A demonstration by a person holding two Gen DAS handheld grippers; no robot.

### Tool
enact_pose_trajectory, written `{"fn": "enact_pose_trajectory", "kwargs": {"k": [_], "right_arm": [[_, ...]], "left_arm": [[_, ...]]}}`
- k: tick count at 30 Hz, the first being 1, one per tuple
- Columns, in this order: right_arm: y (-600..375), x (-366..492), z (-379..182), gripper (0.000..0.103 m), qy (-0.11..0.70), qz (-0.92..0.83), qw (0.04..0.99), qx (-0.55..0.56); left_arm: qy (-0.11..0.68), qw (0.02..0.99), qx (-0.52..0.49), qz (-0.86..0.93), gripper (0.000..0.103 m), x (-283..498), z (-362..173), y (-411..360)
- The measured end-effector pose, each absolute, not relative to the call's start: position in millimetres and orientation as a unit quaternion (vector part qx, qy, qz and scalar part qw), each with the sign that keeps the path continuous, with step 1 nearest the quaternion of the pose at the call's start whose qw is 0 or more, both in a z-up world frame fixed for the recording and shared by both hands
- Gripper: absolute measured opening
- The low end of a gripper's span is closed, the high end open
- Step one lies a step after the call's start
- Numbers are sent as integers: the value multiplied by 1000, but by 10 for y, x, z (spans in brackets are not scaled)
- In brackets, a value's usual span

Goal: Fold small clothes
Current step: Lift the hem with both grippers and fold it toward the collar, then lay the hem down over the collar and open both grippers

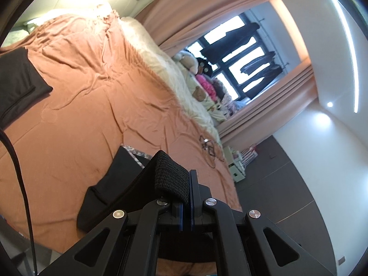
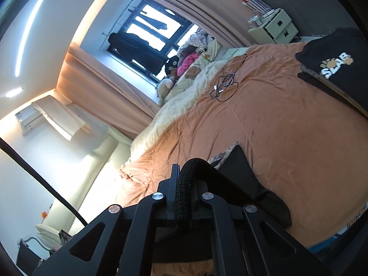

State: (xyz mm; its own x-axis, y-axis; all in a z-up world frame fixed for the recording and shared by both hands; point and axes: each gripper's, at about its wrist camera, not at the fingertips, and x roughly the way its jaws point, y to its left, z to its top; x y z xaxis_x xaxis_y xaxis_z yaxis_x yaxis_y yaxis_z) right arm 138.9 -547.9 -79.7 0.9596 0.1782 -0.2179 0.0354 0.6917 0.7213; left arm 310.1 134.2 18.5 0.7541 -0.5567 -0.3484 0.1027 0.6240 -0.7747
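Left wrist view shows the left gripper (image 1: 187,184) with its two black jaws pressed together on the ribbed, knitted band of a small black garment (image 1: 119,179). The rest of this cloth hangs away from the fingers to the left side and lies on the orange-brown quilted bedspread (image 1: 92,73) just below the tongs. A patterned grey-white piece (image 1: 134,150) shows at the far edge of the black cloth (I cannot tell what it is). Farther from the tongs, at the left border, another dark folded garment (image 1: 18,80) rests on the same bedspread. Beyond, a cream fluffy blanket (image 1: 156,62) runs along the bed, with a row of plush toys (image 1: 202,82) near the window (image 1: 239,59) and peach curtains (image 1: 207,4). A thin black cable (image 1: 208,147) lies on the bedspread ahead of the fingers.

Right wrist view shows the right gripper (image 2: 182,184) closed in the same way, its jaws pinching a ribbed band of the same small black garment (image 2: 243,174), which spreads to the right of the fingers onto the bedspread. Well apart, at the right upper border, a black garment with white and orange print (image 2: 333,64) lies on the bed. A cream drawer cabinet (image 2: 276,26) stands beyond the bed.
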Motion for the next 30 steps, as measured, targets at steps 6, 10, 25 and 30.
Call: {"fn": "enact_pose_trajectory", "kwargs": {"k": [6,10,25,30], "right_arm": [[-5482,1969,-829,2,168,26,908,382],[-5541,2296,-887,2,187,14,904,385],[-5555,3291,-990,2,262,-16,893,364],[-5503,3587,-1016,3,298,-55,886,352]], "left_arm": [[329,846,-382,-175,3,3604,-120,1284],[353,843,-370,-164,3,3946,-315,1209],[412,837,-347,-98,3,4877,-1124,974],[422,836,-342,-73,4,5026,-1328,1002]]}}
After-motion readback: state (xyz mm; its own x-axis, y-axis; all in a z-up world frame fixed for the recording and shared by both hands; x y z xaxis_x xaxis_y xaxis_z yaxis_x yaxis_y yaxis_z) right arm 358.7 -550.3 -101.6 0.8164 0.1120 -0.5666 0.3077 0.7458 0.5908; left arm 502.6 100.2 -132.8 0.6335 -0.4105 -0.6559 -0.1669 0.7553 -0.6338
